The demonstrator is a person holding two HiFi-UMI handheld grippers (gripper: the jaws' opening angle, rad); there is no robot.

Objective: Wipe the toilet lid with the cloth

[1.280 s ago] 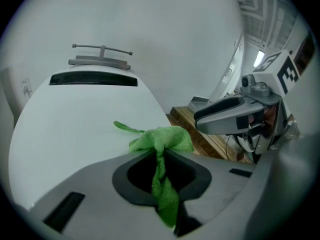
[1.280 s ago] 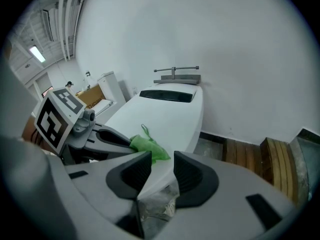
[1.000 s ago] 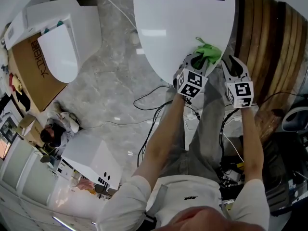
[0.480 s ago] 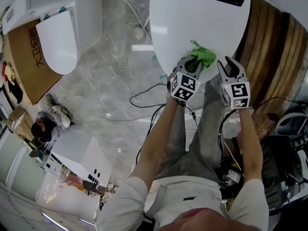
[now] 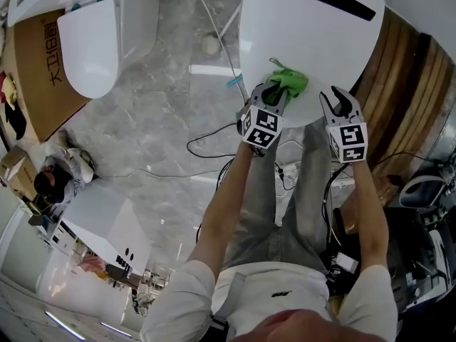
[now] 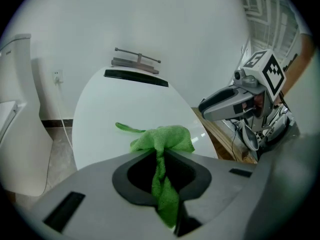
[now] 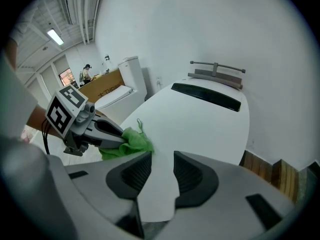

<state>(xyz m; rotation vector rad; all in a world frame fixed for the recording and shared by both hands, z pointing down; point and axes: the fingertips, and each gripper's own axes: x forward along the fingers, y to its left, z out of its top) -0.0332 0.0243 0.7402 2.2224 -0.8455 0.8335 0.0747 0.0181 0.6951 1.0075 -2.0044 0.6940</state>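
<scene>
Head view looks steeply down; both gripper views closely face the toilet lid (image 5: 306, 41).

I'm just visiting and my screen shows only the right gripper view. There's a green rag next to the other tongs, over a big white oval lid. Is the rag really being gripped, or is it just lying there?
Observer: It's gripped. In the left gripper view a strand of the green cloth runs down between the left tongs, which are shut on it.
Visitor: What's on the floor around whoever is holding these?
Observer: In the head view, black cables loop across the grey marble floor beside the person's legs.
</scene>
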